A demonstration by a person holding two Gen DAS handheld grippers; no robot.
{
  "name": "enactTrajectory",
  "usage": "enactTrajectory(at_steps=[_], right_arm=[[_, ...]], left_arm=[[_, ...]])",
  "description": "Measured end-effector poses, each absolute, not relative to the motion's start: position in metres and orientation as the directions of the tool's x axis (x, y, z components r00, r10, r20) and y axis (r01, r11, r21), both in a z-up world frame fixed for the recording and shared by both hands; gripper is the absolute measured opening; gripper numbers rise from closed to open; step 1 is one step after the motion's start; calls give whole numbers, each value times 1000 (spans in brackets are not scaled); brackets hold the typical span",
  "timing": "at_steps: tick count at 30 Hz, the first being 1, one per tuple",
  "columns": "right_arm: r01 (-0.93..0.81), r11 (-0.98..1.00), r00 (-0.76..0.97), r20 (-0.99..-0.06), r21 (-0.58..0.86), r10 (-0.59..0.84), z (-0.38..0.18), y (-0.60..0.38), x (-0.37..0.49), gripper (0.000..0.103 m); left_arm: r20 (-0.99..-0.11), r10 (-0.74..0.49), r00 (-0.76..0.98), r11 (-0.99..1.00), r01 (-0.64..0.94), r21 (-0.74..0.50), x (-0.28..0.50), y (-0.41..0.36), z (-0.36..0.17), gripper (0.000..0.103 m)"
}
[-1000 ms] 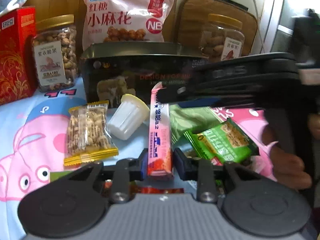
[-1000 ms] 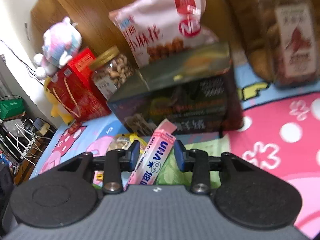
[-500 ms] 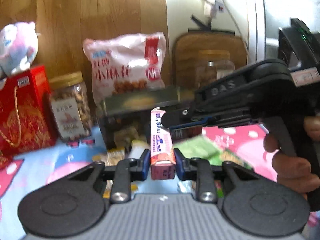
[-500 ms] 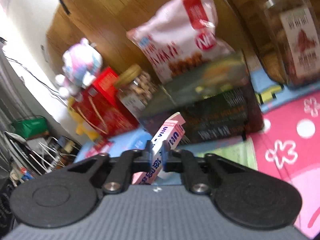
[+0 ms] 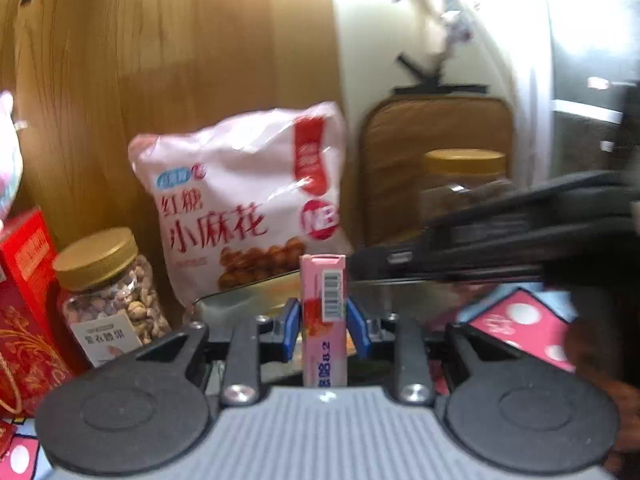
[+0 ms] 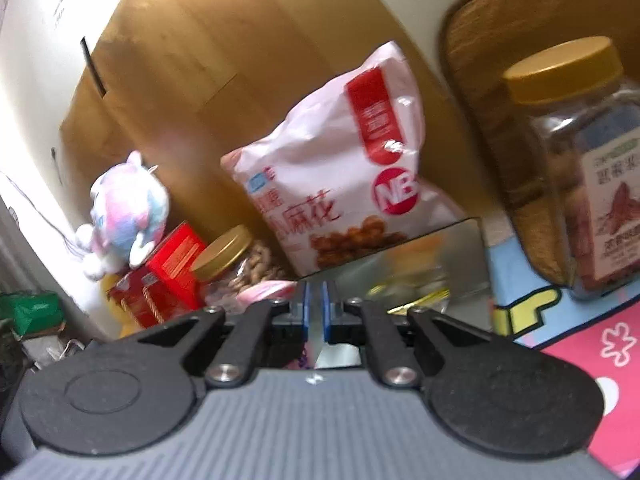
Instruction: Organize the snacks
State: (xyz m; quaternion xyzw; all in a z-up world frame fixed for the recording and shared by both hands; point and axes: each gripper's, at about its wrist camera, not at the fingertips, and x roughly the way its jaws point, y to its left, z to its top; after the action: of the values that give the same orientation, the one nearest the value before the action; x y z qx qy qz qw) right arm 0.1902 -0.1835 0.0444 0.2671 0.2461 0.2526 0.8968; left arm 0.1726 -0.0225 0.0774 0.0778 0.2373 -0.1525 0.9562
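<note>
Two nut jars (image 5: 106, 292) flank big bag (image 5: 244, 204) — behind tin (image 6: 420, 264); plush toy (image 6: 128, 216) leftward.

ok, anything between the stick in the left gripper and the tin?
Partly. The left gripper holds the stick upright just short of the tin. The right gripper, shut, reaches in from the right over the tin's right side, tip close beside the stick. Straight ahead, nothing visible blocks the opening.

A pastel plush toy (image 6: 128, 204) sits atop a red gift box (image 6: 176, 264) against the wooden wall panel (image 6: 224, 80).
</note>
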Motion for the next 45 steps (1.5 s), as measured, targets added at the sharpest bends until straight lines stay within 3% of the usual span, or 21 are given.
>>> enactTrajectory(at_steps=[7,11,20,25,28,33,35,38,39,45], right_arm=[[-298,736,775,-296,608,558,33,-203,179,12],[-280,734,764,-320,618,560,23,-204,175,12],[-328,731,700,-365,599,613,10,-193,151,13],[-423,738,611,-436,526,661,5,-158,141,30],[-464,762,599,-475,451,645,4,-139,134,31],[-483,778,574,-525,402,628,-4,-132,121,34],[-493,768,551,-536,408,639,-6,-130,120,35],[-489,761,528,-551,426,647,-9,-124,125,35],[-477,763,521,-559,436,645,-10,-123,128,35],[-460,770,522,-567,442,637,-14,-116,135,37]], left_arm=[[-600,-280,749,959,241,-147,230,5,69,28],[-688,-294,663,952,142,-270,260,25,58,46],[-549,-332,767,930,167,-329,189,65,79,48],[-543,-404,736,899,208,-386,154,77,67,48],[-576,-428,696,895,237,-378,142,72,53,48],[-621,-399,675,916,332,-227,136,48,38,48],[-635,-392,666,915,357,-189,140,41,35,56],[-666,-361,652,923,355,-152,153,34,27,59],[-671,-365,645,921,353,-161,154,34,23,62],[-698,-418,581,904,344,-254,166,33,13,50]])
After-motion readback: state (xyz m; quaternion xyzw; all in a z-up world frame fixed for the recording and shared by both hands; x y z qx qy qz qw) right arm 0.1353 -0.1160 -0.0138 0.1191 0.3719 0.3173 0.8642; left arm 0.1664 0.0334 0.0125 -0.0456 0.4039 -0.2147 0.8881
